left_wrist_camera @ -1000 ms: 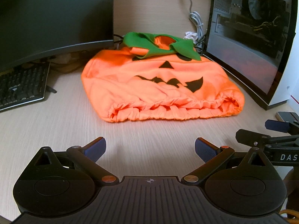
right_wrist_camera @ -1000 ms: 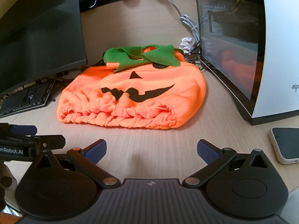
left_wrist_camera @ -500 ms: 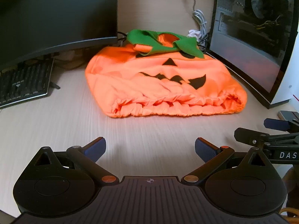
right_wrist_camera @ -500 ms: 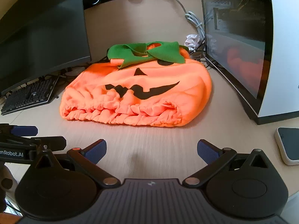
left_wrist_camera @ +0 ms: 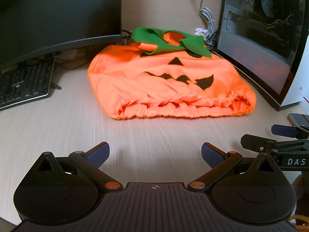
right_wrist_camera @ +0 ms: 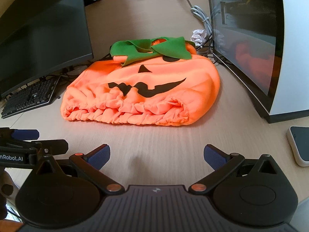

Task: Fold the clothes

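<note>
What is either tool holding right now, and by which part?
Nothing. The left tool and right tool are both open over bare desk, short of the orange pumpkin-face fabric costume.

Bright, even light, soft shadows. The desk [left_wrist_camera: 58, 127] grain smears with motion blur near the camera. Fisheye bends the monitor [right_wrist_camera: 42, 31] and computer case [right_wrist_camera: 251, 44] at the edges; the case glass reflects orange

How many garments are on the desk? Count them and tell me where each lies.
1. The orange pumpkin costume lies on the desk between the monitor and the computer case, gathered hem toward the cameras. Anything beneath it would be hidden.
</note>
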`<act>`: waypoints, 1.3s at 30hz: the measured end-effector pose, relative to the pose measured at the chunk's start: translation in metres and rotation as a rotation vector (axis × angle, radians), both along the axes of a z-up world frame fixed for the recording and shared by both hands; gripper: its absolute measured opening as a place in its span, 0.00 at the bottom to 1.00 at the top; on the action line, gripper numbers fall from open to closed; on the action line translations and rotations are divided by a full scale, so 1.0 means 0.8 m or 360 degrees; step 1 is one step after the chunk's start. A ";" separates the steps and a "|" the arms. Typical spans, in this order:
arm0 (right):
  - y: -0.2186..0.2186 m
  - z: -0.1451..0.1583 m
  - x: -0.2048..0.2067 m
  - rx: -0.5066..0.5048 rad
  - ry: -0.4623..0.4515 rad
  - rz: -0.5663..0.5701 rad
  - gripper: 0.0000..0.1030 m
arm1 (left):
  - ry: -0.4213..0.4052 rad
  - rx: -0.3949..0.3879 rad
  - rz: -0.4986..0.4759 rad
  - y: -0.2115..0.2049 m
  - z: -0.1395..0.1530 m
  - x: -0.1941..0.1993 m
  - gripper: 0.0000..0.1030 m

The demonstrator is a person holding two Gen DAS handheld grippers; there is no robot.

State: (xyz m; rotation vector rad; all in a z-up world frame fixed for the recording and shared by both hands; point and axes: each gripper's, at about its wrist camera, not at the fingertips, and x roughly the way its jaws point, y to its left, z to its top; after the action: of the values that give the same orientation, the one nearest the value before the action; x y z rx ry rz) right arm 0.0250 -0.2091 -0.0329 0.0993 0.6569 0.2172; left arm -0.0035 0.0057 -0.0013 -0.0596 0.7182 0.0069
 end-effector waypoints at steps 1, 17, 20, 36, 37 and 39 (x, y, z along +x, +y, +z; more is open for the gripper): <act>0.000 0.000 0.000 0.0000 0.0002 0.0000 1.00 | 0.0001 -0.0001 0.0000 0.000 0.000 0.000 1.00; 0.000 -0.003 0.001 0.0000 0.0026 -0.0003 1.00 | 0.0020 -0.0012 -0.0003 0.001 -0.002 0.003 1.00; 0.000 -0.003 0.002 0.0001 0.0029 -0.0004 1.00 | 0.0022 -0.0013 0.0000 0.002 -0.002 0.003 1.00; 0.000 -0.004 0.003 0.0001 0.0033 -0.0014 1.00 | 0.0043 -0.0014 0.0030 0.004 -0.004 0.004 1.00; 0.000 -0.004 0.003 0.0000 0.0034 -0.0014 1.00 | 0.0045 -0.0015 0.0035 0.004 -0.005 0.004 1.00; 0.000 -0.004 0.003 -0.0001 0.0034 -0.0016 1.00 | 0.0043 -0.0014 0.0038 0.004 -0.005 0.004 1.00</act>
State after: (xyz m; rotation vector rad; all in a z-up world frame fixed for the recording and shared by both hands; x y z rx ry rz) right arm 0.0277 -0.2089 -0.0362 0.1043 0.6777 0.2065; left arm 0.0000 0.0092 -0.0052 -0.0767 0.7444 0.0271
